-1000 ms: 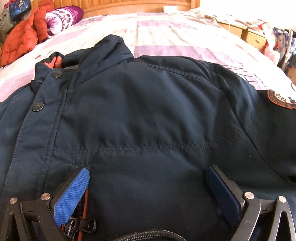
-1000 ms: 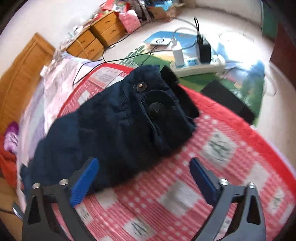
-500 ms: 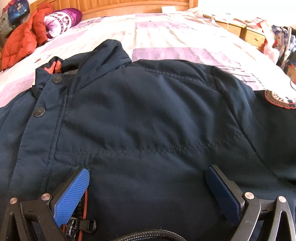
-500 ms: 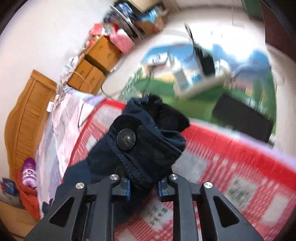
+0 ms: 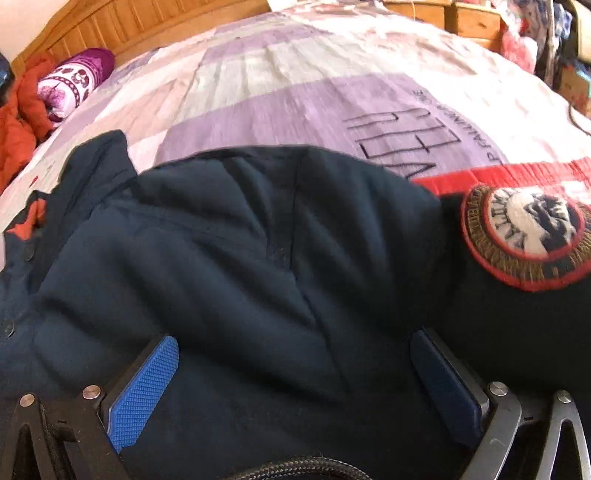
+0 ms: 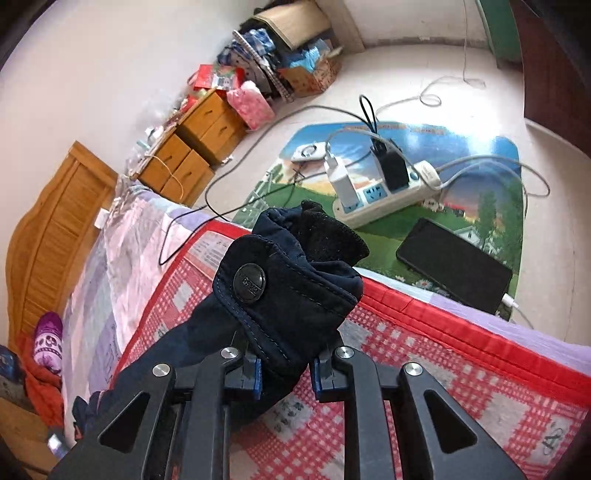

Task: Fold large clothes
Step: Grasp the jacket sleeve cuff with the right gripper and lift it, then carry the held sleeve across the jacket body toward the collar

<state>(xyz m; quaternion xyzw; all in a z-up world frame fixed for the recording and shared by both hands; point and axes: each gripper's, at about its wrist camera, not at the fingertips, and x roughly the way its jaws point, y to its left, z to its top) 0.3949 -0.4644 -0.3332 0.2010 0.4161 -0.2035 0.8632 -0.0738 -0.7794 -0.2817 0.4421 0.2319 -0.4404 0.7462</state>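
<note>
Large dark navy padded jacket point(image 5: 229, 280) lies spread on the bed, collar point(image 5: 92, 170) toward the wooden slatted headboard point(image 5: 122, 26), body running from there back toward the left wrist camera. Round embroidered red-rimmed patch point(image 5: 528, 236) sits on the upper sleeve at the right of that view. Left tool point(image 5: 291, 373): blue-padded fingers wide apart, hovering over the chest fabric, nothing clamped; whether the pads touch the cloth cannot be told. Right tool point(image 6: 284, 373): jaws drawn together and clamped on the jacket's sleeve just behind the cuff point(image 6: 291, 280). Sleeve long axis runs from lower left of the right wrist view up to the cuff, which points toward the bed's edge and the floor; its black snap button point(image 6: 249, 282) faces the camera, black knit inner cuff point(image 6: 325, 232) sticks out beyond. Surface: pale purple-and-white patchwork bedsheet point(image 5: 295, 81) with a red-and-white checked blanket point(image 6: 424, 376) beneath the sleeve. Orange garment point(image 5: 18, 122) and a purple patterned pillow point(image 5: 74, 81) lie near the headboard. Room: wooden bedside drawers point(image 6: 192, 147), a picture-printed floor mat point(image 6: 480, 177) carrying a white power strip point(image 6: 384, 195) with chargers and a black phone point(image 6: 454, 269).
</note>
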